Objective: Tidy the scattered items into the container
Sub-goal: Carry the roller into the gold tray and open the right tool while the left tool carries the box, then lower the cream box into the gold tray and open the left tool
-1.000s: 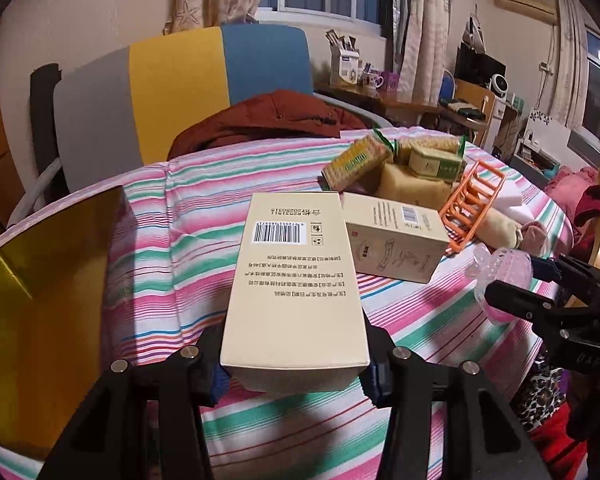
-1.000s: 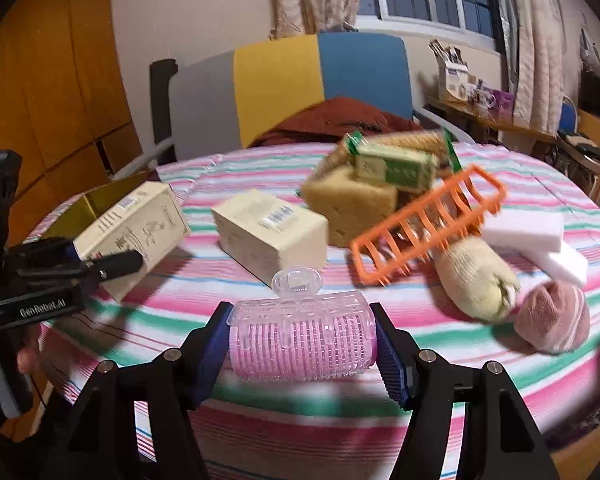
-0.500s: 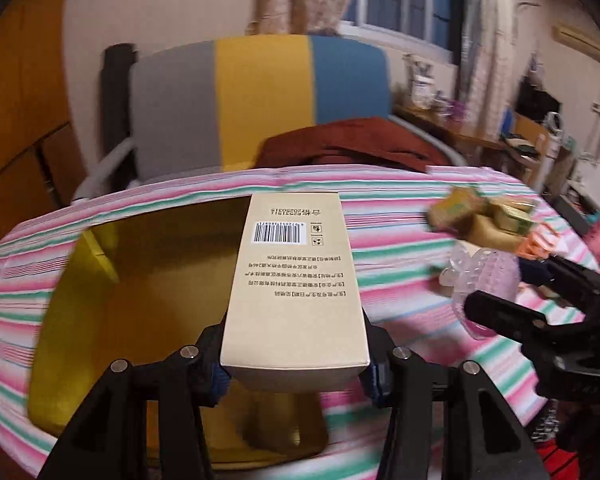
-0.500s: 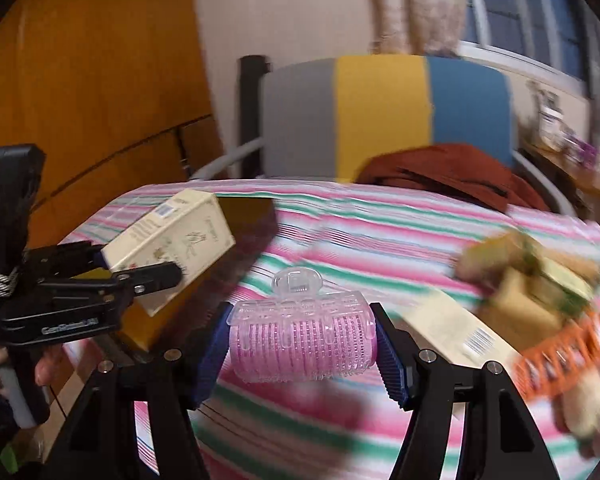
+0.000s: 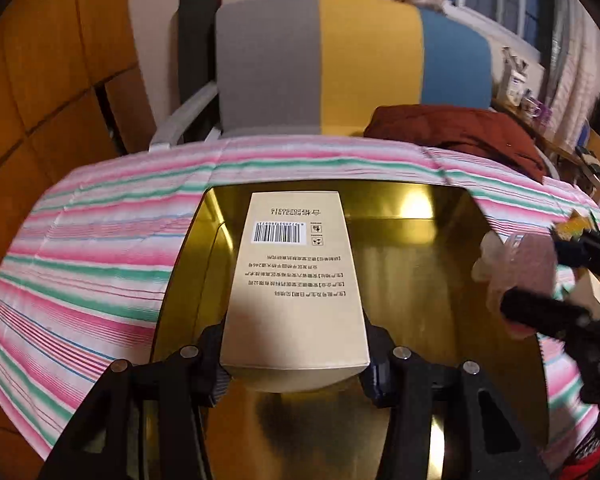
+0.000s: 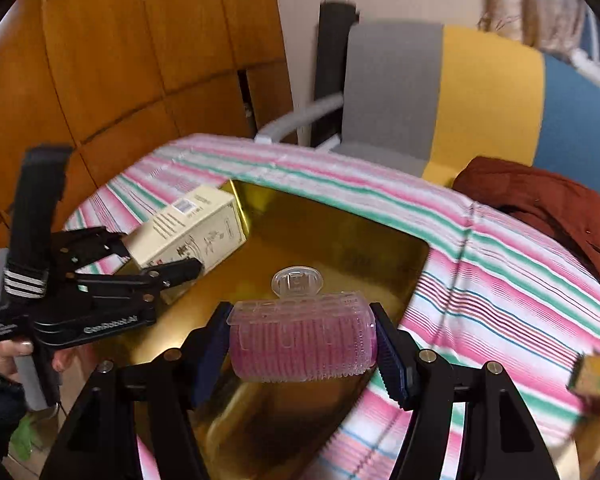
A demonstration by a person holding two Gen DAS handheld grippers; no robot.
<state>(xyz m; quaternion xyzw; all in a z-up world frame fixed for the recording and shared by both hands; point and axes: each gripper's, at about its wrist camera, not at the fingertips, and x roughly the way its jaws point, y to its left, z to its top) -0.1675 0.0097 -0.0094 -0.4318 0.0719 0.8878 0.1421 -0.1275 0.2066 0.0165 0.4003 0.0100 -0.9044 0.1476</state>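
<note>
**Two held items hovering over the gold container**

While both grippers are hanging above the gold container (image 5: 420, 240), the left gripper (image 5: 296, 364) is clamping a cream carton (image 5: 296, 280) between its fingers, and the right gripper (image 6: 302, 344) is squeezing a pink hair roller (image 6: 302, 340). Releasing well probably means lowering each item close to the floor beneath the fingertips, keeping them apart, then opening.

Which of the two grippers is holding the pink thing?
The right gripper: it clamps a pink ridged plastic hair roller; the left gripper clamps a beige cardboard box.
</note>
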